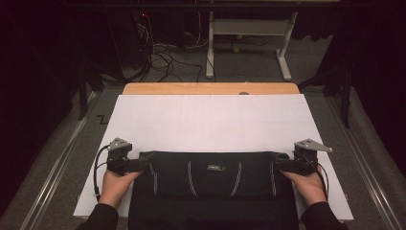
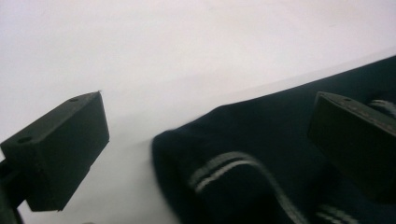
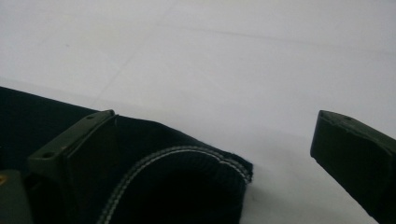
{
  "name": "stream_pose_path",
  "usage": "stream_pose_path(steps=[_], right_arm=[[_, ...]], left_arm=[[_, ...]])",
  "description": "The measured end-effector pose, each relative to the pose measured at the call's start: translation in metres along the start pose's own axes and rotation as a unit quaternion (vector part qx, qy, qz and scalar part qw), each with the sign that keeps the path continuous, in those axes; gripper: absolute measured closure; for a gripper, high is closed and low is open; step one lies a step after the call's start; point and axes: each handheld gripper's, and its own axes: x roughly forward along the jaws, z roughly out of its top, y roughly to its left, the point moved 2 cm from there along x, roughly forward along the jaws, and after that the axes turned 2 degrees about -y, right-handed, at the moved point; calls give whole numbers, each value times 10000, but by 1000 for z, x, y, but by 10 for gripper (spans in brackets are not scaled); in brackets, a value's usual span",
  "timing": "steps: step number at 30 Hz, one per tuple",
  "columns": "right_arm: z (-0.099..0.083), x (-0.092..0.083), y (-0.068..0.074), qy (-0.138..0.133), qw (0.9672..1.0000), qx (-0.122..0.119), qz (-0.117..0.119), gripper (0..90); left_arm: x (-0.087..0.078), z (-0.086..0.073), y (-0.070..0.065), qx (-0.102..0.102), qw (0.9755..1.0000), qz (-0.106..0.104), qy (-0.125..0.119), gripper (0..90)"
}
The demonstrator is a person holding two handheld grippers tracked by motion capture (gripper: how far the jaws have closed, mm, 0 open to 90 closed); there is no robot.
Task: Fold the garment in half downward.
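A dark folded garment lies on the near part of the white sheet that covers the table, and its lower part hangs over the near edge toward the person. It is black or very dark navy, with thin pale stitched lines that run across it and a small label near the middle.

The left gripper is at the left end of the garment, held by the left hand. In the left gripper view its jaws stand wide apart: one is over the bare white sheet, the other is over the dark cloth, and the rounded corner of the garment lies between them. The pads do not press on the cloth.

The right gripper is at the right end, held by the right hand. In the right gripper view its jaws are spread wide too – one is over the cloth, the other over the white sheet – and the stitched hem lies between them without being pinched.

Whether the jaws over the cloth touch the fabric is hard to say – the close views are a little blurred there.

Behind the sheet, a strip of the wooden table edge is visible
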Motion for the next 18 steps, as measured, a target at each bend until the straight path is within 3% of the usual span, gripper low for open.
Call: stream_pose_path(steps=[3,5,8,11,13,18], right_arm=[[-3,2,-5,179,9996,190,-70,114],[-6,1,-6,263,9993,247,-1,214],[-11,2,-5,462,9983,349,-15,291],[-14,2,-4,552,9978,353,-26,328],[-16,0,-2,592,9978,297,-13,358],[-20,-6,4,563,9981,170,206,476]], left_arm=[[6,-5,4,-126,9988,186,430,0],[10,-9,6,-226,9972,258,658,0],[9,-11,4,-164,9971,371,643,59],[6,-14,-2,16,9975,299,633,180],[4,-17,-6,157,9978,127,629,312],[2,-20,-10,75,9981,-66,614,450]])
